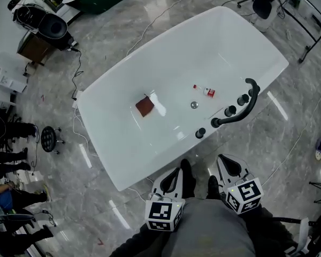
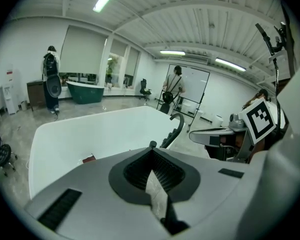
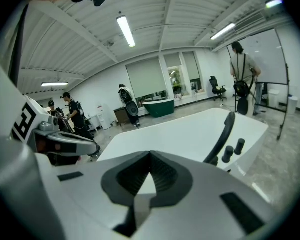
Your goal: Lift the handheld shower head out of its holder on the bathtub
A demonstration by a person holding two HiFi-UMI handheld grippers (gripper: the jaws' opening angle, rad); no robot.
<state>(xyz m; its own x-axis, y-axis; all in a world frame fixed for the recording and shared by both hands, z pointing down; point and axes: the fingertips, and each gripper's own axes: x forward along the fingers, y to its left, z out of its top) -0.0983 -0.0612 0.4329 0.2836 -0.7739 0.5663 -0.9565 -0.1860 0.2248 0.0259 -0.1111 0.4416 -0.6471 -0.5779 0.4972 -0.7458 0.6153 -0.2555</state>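
Short of the shower head (image 1: 245,107), left gripper (image 1: 175,175) and right gripper (image 1: 226,164) have jaws closed, empty.

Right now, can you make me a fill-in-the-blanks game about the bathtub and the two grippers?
1. The handheld shower head sits on the rim of the white bathtub, and its colour is ___.
2. The small bottle lies ___ the bathtub.
3. The left gripper and the right gripper hold nothing, and the jaws of both are ___.

Missing words: black; inside; shut.
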